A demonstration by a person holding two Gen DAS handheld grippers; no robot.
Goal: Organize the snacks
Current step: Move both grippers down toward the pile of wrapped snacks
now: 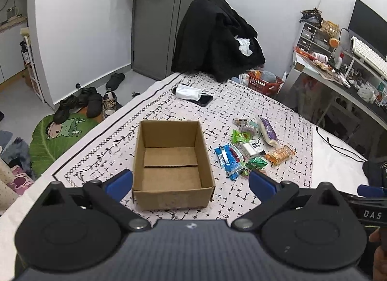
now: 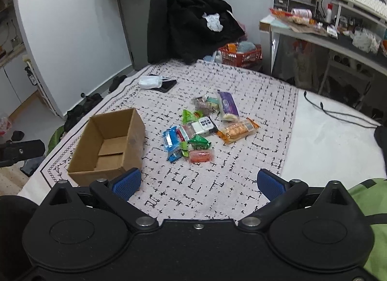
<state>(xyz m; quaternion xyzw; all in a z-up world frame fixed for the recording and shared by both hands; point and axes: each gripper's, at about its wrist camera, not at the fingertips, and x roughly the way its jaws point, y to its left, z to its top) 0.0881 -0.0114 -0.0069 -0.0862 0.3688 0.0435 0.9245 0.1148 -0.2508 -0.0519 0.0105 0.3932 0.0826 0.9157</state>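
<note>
An empty open cardboard box stands on the patterned bedspread, also in the right wrist view. Right of it lies a pile of several snack packets: a blue one, green ones, an orange biscuit pack, a purple pack, a small orange-red packet. My left gripper is open and empty, hovering just before the box. My right gripper is open and empty, in front of the pile.
A white face mask on a black phone lies at the bed's far side. A chair draped in black clothes and a red basket stand beyond. A cluttered desk is at right; a black cable crosses the bed.
</note>
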